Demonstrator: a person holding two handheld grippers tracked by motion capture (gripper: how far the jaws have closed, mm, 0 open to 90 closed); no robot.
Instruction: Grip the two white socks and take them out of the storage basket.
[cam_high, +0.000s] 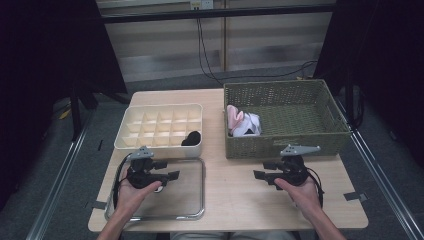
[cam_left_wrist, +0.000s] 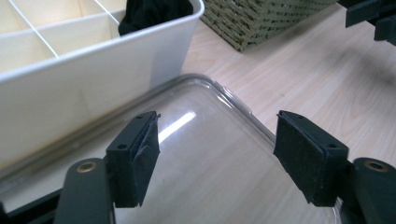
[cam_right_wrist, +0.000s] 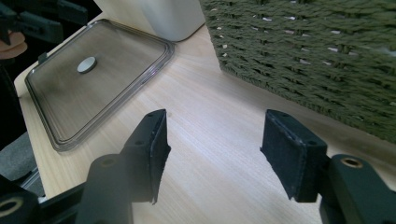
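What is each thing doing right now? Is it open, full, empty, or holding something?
Left gripper: open, holding nothing, above the clear lid.
Right gripper: open, holding nothing, over bare table.
Clear lid: lying flat on the table, off the box.
Divided box: uncovered, mostly empty, one dark rolled item in a front compartment.
Woven basket: open-topped, with pink and white cloth at its left end.

The left gripper (cam_left_wrist: 217, 156), jaws apart with nothing between them, hangs over a clear lid (cam_left_wrist: 219, 140) on the wooden table (cam_left_wrist: 317, 70), beside a cream divided box (cam_left_wrist: 93, 79) holding a black item (cam_left_wrist: 154, 11), a woven basket (cam_left_wrist: 261, 18) beyond.
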